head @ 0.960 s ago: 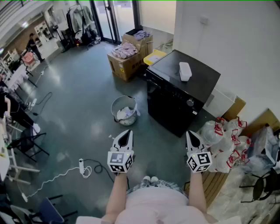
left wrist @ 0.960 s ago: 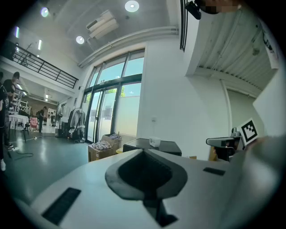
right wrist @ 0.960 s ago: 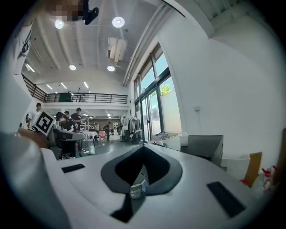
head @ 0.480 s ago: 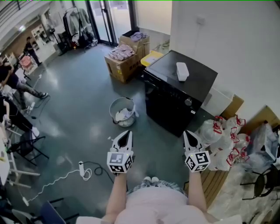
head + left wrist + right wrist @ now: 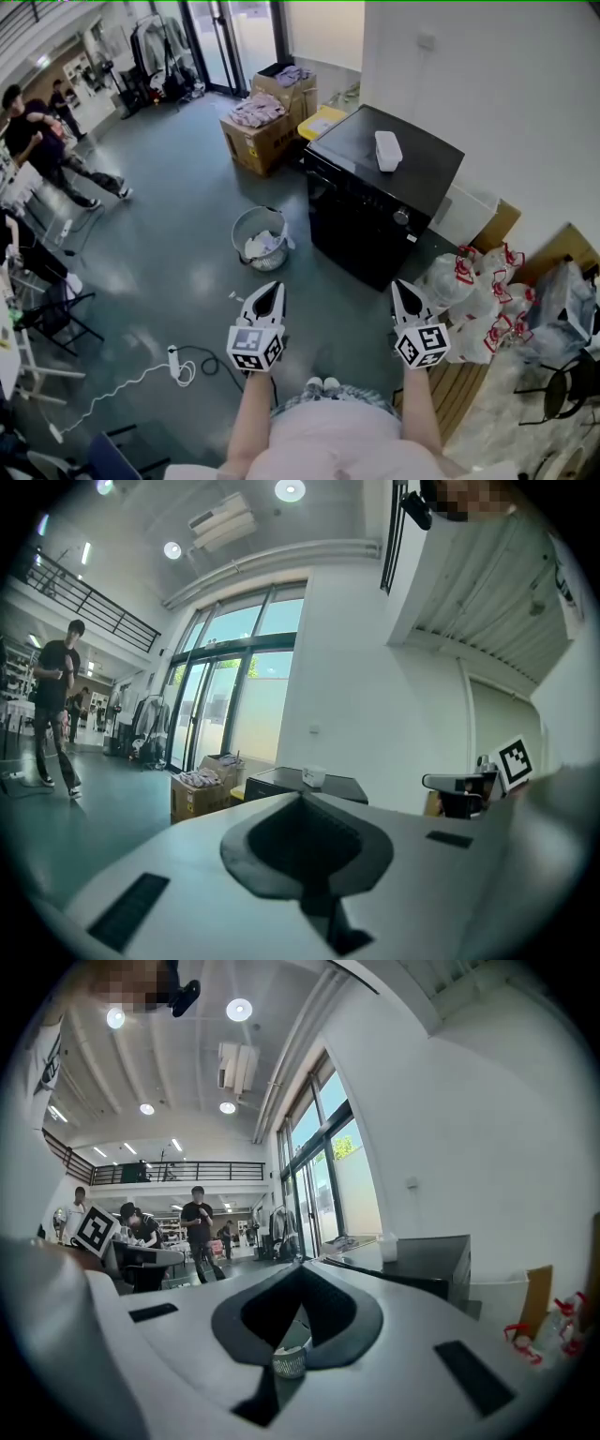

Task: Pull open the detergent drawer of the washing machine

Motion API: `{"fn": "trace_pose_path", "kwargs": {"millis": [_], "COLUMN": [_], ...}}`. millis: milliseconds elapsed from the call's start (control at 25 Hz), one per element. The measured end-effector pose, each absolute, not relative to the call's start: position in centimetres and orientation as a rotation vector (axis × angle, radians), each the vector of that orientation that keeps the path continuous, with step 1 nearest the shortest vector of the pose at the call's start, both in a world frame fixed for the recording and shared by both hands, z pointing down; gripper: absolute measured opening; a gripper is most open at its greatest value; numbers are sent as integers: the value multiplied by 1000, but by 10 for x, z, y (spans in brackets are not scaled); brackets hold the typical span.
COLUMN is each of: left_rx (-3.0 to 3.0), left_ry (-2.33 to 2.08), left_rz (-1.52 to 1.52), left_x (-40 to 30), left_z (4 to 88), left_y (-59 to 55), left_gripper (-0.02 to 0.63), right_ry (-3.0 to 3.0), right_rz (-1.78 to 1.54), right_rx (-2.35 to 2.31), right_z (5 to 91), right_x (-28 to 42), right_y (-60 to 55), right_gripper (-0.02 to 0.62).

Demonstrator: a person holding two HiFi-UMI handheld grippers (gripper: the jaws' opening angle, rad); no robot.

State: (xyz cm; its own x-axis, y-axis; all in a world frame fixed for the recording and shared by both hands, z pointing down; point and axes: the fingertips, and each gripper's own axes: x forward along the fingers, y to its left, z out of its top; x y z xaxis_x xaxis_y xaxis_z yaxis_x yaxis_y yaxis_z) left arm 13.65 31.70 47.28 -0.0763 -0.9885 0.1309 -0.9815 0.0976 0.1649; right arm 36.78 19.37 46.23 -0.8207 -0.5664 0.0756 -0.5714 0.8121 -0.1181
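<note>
Head view. Black washing machine (image 5: 375, 202) against the white wall at the floor's right edge, well apart from both hands. Detergent drawer not separable from the dark front panel; apparently shut, task judged not yet begun. Left tongs (image 5: 271, 294) and right tongs (image 5: 403, 298) held level at the waist, both clenched and empty; probably a carrying posture for the approach. White tub (image 5: 386, 150) on the machine's top; bin (image 5: 261, 236) on the floor near its front.

Left gripper view. Tips pressed together, nothing between; machine straight beyond them.

Right gripper view. Tips likewise closed on nothing; machine to their right.

No legible brand or lettering anywhere; only square markers on the tongs' cubes (image 5: 255, 345).
</note>
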Motion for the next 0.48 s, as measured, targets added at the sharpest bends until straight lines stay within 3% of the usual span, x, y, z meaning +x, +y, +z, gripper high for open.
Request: {"fn": "trace_pose_path", "kwargs": {"millis": [400, 480], "left_rx": [2052, 2064], "left_ry": [-2095, -2107], "left_rz": [-110, -94], "left_x": [144, 144], "left_z": [468, 465], "left_y": [307, 307], "left_gripper": [29, 34], "right_ry": [-2976, -2991], "right_rz": [246, 261], "right_rx": [885, 864], "right_z": [463, 462], "right_x": [361, 358], "right_y": [189, 190], "right_gripper": [22, 90]}}
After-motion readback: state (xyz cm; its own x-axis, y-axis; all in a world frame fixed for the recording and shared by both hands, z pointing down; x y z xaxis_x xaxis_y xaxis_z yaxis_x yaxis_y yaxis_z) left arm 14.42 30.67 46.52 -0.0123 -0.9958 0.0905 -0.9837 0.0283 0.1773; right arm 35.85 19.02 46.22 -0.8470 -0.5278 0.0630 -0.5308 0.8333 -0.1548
